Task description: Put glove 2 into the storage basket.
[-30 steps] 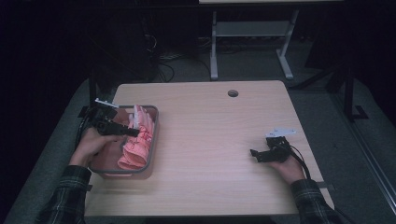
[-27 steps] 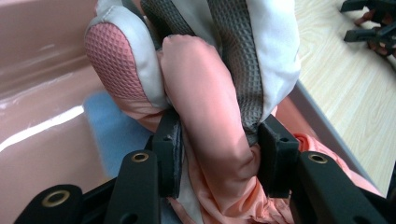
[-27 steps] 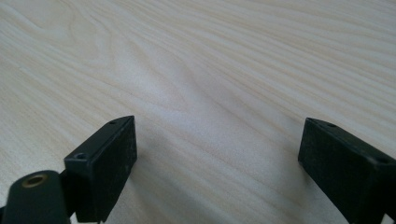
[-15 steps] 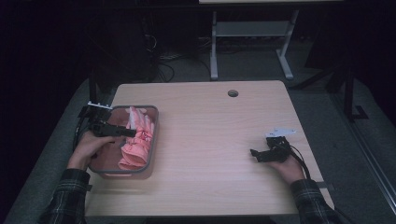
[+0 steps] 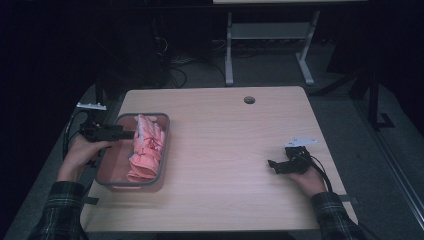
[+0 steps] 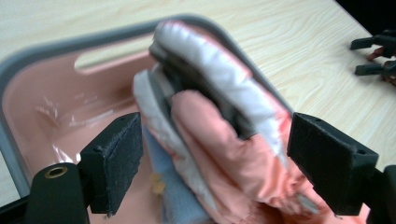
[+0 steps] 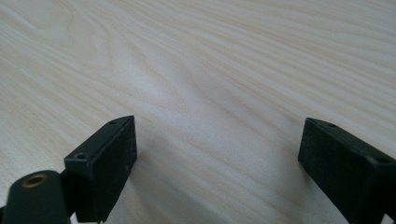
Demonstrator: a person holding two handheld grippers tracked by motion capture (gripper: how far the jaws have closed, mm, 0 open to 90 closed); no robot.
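A bundle of pink and white cloth lies in a pink tray with a grey rim on the left of the wooden table. My left gripper hovers over the tray's left side, just left of the bundle. Its jaws have just been opening and now stand wide. In the left gripper view the cloth shows between them, and the pads do not press on it. My right gripper rests at the table's right side. It is open over bare wood.
The table has a round cable hole near its far edge. Behind it stands a white table frame with cables on the floor. The right gripper shows far off in the left gripper view.
The left gripper has let go of the cloth bundle, opened its jaws, and drawn back to the left and up. The right hand has stayed put.
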